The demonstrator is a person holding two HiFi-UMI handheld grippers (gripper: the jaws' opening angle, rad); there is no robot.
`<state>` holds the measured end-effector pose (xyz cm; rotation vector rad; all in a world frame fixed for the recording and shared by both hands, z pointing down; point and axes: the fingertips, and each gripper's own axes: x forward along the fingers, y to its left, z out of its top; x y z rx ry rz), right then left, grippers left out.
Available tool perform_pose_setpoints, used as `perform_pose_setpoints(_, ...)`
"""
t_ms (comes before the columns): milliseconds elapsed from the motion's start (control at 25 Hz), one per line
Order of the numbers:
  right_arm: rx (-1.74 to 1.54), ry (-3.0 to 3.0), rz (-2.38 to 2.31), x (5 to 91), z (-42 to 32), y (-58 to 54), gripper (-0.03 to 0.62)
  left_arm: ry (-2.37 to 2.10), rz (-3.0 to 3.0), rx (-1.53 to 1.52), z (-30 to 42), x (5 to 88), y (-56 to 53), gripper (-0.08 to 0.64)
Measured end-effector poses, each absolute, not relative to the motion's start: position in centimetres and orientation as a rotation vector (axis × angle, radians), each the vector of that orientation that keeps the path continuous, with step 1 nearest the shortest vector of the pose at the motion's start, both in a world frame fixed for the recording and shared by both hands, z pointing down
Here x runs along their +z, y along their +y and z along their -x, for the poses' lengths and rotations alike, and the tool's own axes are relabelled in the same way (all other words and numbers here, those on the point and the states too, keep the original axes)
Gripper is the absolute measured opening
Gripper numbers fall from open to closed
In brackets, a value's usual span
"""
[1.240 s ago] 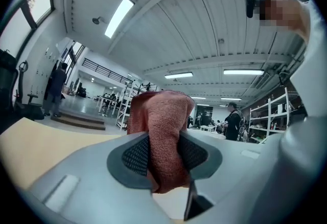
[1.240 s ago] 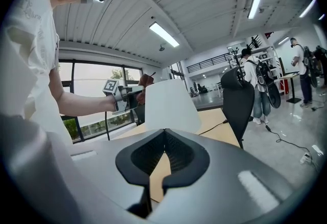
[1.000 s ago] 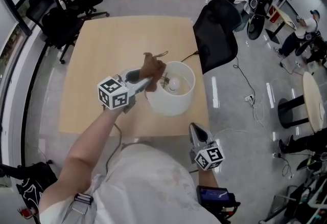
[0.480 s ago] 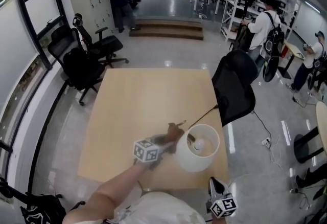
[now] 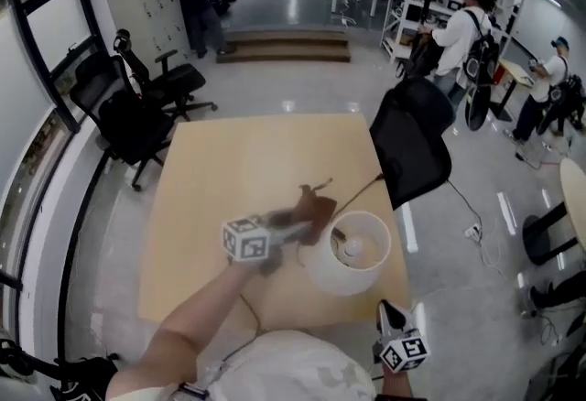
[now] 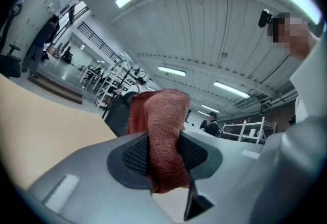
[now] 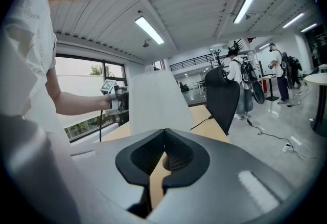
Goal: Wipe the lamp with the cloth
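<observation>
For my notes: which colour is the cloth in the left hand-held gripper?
Reddish brown cloth; the left gripper view shows it best.

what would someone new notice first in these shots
The white lamp stands out first, near the right front corner of the light wooden table. Next to it, the left tool is clamped on a reddish-brown cloth, held close to the shade's left rim. The right tool hangs shut and empty off the table's near edge.
</observation>
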<state>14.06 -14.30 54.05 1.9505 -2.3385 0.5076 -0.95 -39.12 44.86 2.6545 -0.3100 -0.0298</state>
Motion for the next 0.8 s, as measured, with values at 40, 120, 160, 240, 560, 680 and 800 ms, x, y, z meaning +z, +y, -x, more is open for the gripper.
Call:
perform_pose_setpoints(40,0.485,-2.357,-1.948,53.5,-14.0,-15.9,0.012,-0.262,-2.682,-0.05,0.5,42.9,-40.2,0.149)
perform_pose_setpoints(120,0.489,-2.35,-1.955,52.1,-13.4,-15.7,0.012,-0.145,-2.698,-0.041,-0.6,40.4,-39.7,0.149)
perform_pose_setpoints(160,0.508,-2.328,-1.965,51.8,-13.2,-14.4,0.012,-0.084,-2.692,-0.018,-1.3,40.0,-38.5,0.149)
perform_pose_setpoints(240,0.539,-2.285,-1.99,51.8,-13.0,-12.1,0.012,0.008,-2.68,0.043,-2.4,40.6,-36.5,0.147)
perform_pose_setpoints(560,0.589,-2.203,-2.057,52.4,-13.7,-10.2,0.012,0.085,-2.608,0.197,-3.5,44.9,-36.8,0.147)
perform_pose_setpoints(680,0.613,-2.183,-2.073,52.8,-13.4,-10.0,0.012,0.076,-2.599,0.247,-3.3,46.7,-37.4,0.147)
perform_pose_setpoints(800,0.608,-2.184,-2.067,52.7,-13.3,-10.6,0.012,0.05,-2.618,0.298,-3.3,48.4,-38.2,0.147)
